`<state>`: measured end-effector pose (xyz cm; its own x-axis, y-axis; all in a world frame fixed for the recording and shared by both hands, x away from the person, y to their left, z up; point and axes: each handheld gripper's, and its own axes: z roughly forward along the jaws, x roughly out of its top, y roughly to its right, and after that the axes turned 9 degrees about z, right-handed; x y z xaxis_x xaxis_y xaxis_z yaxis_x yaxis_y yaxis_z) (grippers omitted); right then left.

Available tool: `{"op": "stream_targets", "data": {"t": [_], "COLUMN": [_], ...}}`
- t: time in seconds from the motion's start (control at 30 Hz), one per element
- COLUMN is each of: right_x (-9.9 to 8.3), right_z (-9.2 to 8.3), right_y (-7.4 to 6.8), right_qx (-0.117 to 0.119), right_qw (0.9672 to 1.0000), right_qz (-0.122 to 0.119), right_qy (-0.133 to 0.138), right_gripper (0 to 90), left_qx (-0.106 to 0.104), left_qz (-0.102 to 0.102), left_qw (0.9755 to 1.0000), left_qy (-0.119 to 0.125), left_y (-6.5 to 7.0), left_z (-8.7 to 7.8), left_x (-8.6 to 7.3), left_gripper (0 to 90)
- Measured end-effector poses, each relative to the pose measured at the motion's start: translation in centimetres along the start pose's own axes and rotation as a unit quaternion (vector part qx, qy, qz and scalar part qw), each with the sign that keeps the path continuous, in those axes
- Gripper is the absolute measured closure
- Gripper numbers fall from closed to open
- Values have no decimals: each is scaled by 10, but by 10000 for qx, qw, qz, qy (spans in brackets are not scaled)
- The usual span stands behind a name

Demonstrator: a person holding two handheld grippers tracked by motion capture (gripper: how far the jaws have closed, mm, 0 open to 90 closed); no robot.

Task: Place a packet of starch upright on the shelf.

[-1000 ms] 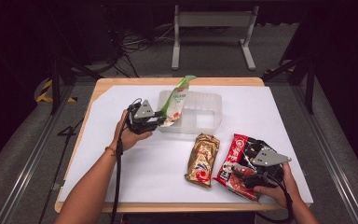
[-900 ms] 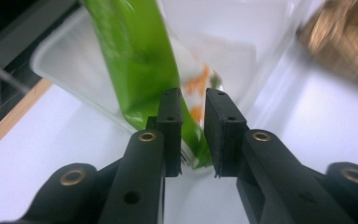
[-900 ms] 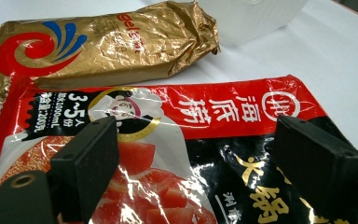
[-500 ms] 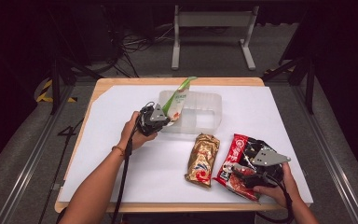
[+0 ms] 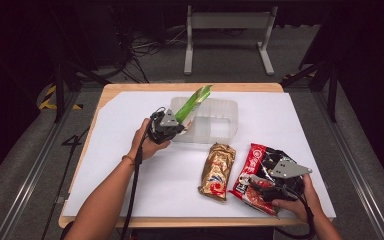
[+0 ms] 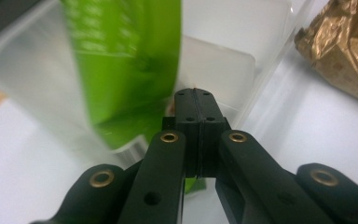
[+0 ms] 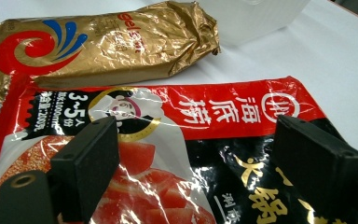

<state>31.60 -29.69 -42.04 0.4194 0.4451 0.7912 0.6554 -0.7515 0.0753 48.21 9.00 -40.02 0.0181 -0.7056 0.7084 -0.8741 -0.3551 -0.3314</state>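
left claw [image 5: 179, 126] clamped tight on green packet [image 5: 194, 102], carried from bin's left rim to over clear bin [image 5: 225, 131] | drop-in looks next | right claw [image 5: 261, 182] wide open, unmoved over red pouch [image 5: 254, 169] | gold packet [image 5: 217, 170] on bench [image 5: 290, 120]

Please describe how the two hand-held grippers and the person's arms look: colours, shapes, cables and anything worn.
Both the left gripper and the right gripper are black, each topped by a grey three-cornered plate. Their fingers are black bars with brass-coloured rivets, ending in square black pads. A black cable trails from the left gripper along the forearm. The forearms are bare of sleeves; the left wrist wears a thin band.
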Motion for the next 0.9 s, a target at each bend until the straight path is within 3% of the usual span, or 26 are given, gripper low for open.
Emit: {"op": "stream_targets", "data": {"t": [0.03,0.1,0.2,0.23,0.37,0.47,0.57,0.9], "right_x": [0,0,0,1,2,1,1,2], "right_z": [0,0,1,1,2,2,1,1], "right_y": [0,0,0,-1,-2,-2,-2,-3], "right_qx": [0,2,-5,-11,1,6,-3,2], "right_qw": [10000,10000,10000,10000,10000,10000,10000,10000], "right_qz": [10,9,-10,-5,-43,-18,-14,-32], "right_qy": [5,1,-7,-4,-6,-3,-5,-1], "right_gripper": [156,156,156,156,156,156,156,156], "left_qx": [-16,38,41,131,-69,-89,-177,-196], "left_qz": [25,177,19,6,-189,-128,-240,-272], "left_qw": [10000,9993,9997,9992,9995,9995,9993,9992], "left_qy": [-17,-319,-229,-366,-242,-280,-234,-194], "left_y": [-1,1,-2,-3,-6,-4,-6,-4], "left_z": [-3,-9,-9,-4,6,12,14,22], "left_x": [0,-2,-5,-5,-5,-3,-4,-4], "left_gripper": [900,900,900,900,900,900,900,900]}}
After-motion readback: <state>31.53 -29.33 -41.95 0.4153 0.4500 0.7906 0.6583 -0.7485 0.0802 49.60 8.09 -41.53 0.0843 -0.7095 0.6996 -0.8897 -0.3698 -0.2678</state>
